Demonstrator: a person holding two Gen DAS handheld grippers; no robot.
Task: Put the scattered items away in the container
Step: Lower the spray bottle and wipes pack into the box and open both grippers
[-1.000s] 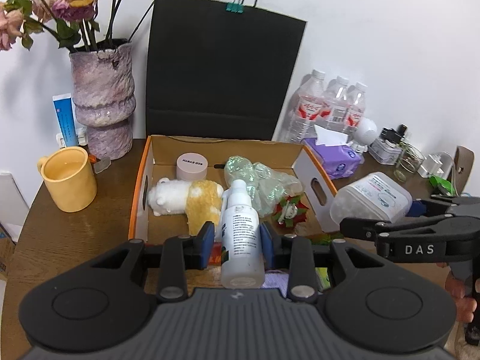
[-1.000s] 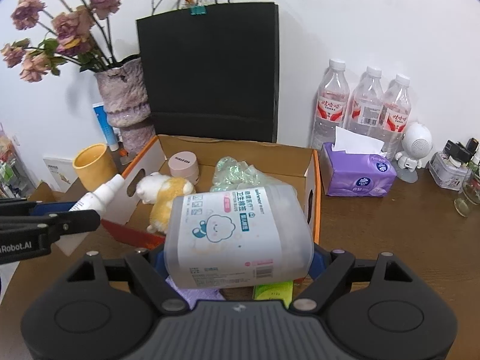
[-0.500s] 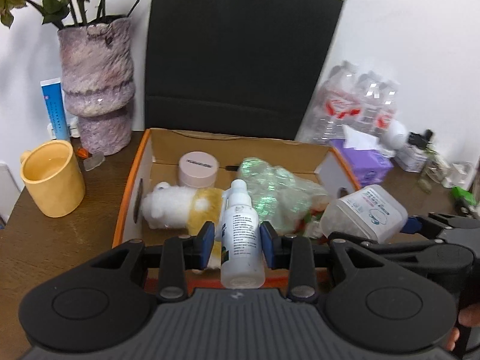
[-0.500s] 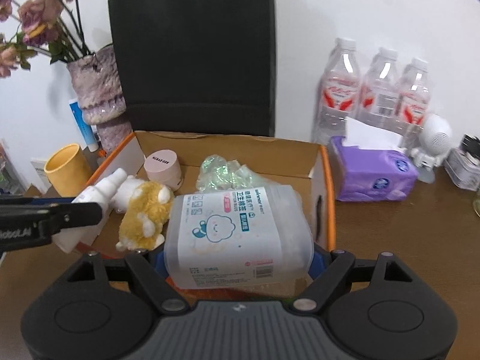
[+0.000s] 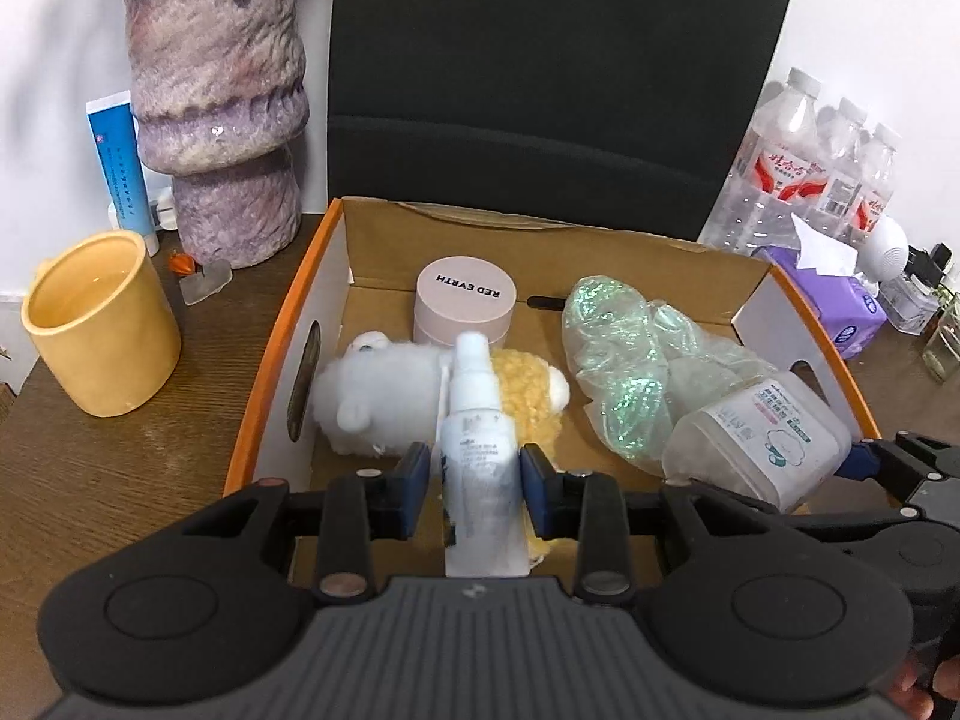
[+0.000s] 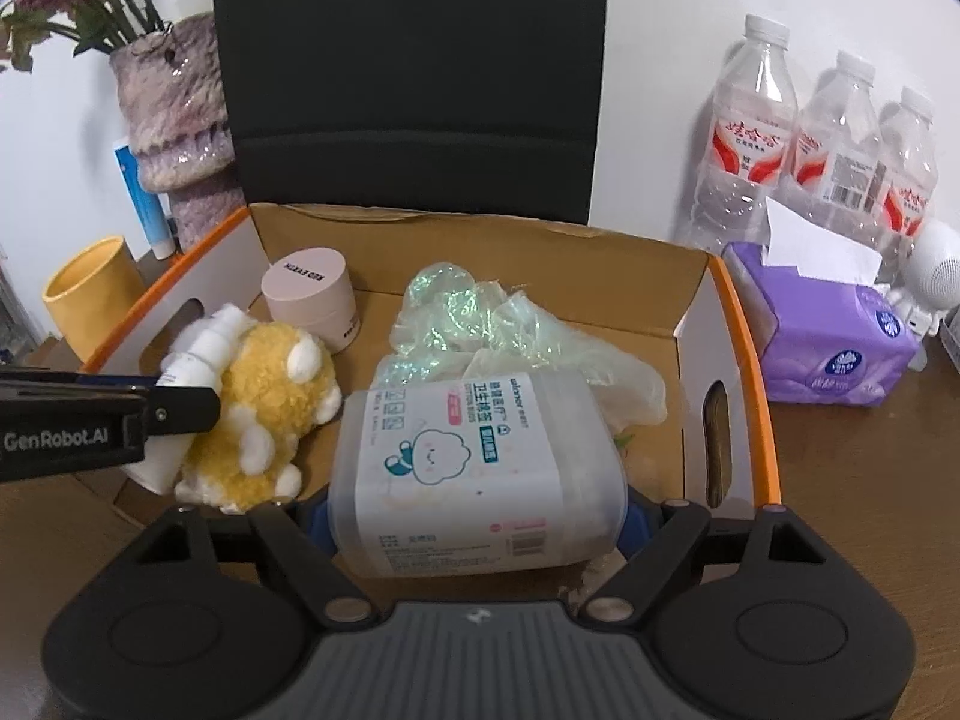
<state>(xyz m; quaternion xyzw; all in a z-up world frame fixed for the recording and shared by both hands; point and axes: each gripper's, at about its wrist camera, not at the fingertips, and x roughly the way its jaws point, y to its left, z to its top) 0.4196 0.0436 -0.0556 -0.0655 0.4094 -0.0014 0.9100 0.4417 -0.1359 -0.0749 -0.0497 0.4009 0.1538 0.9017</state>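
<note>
Both grippers hang over the open cardboard box (image 5: 336, 276) on the brown table (image 5: 120, 468), each with something in its grip. The left gripper (image 5: 474, 474) has its blue pads pressed against the sides of a small white spray bottle (image 5: 477, 420), nozzle pointing toward the box's far wall, held just above the plush toy near the left wall. The right gripper (image 6: 477, 516) is spread wide and clamped on a translucent tub of cotton swabs (image 6: 474, 468), held over the front right part of the box. Already lying inside are a white and yellow plush toy (image 6: 258, 420), a pink round jar (image 6: 312, 294) toward the far left corner, and a crumpled iridescent plastic bag (image 6: 474, 324) in the middle. So the box is partly filled, and these two held items look close to being let go inside; whether anything else lies loose on the table in front of the box I cannot tell, since the grippers hide it.
</note>
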